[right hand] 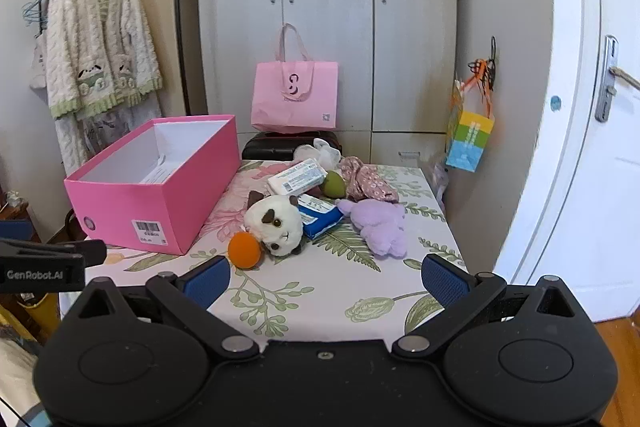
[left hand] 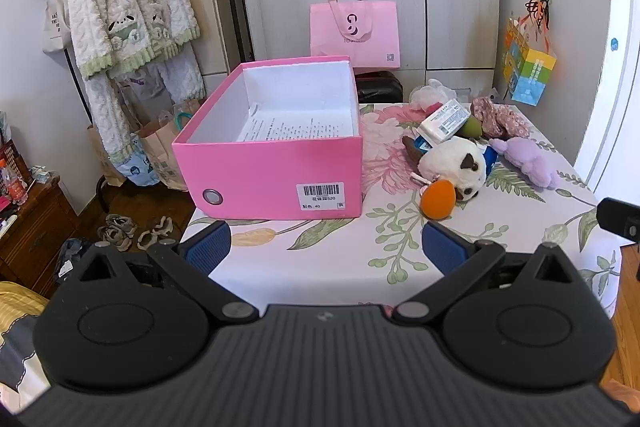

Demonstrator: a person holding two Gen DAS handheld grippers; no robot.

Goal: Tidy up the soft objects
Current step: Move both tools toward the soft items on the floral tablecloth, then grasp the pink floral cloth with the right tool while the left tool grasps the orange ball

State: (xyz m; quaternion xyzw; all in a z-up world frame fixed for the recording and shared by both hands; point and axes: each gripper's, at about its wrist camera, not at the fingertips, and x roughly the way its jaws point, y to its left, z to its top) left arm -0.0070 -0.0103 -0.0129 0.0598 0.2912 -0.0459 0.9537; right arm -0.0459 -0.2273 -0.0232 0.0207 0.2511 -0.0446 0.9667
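An open pink box (left hand: pixel 272 167) (right hand: pixel 156 195) stands on the left of the flowered table (left hand: pixel 340 259) (right hand: pixel 320 291), with a printed sheet inside. To its right lies a heap: a white plush cat (left hand: pixel 452 163) (right hand: pixel 276 223), an orange ball (left hand: pixel 438 199) (right hand: pixel 245 250), a purple plush (left hand: pixel 528 159) (right hand: pixel 380 223), a green plush (left hand: pixel 472 127) (right hand: pixel 334 183), a flowered cloth (left hand: pixel 500 115) (right hand: pixel 368 179) and tissue packs (left hand: pixel 444 119) (right hand: pixel 298 177). My left gripper (left hand: pixel 326 247) hangs open in front of the box. My right gripper (right hand: pixel 326 279) hangs open before the toys. Both hold nothing.
A pink shopping bag (left hand: pixel 354 31) (right hand: pixel 296 99) sits on a dark case behind the table, before grey wardrobes. A fleece robe (left hand: pixel 128 7) hangs on a rack at left, paper bags and sandals below. A white door (right hand: pixel 592 147) stands at right.
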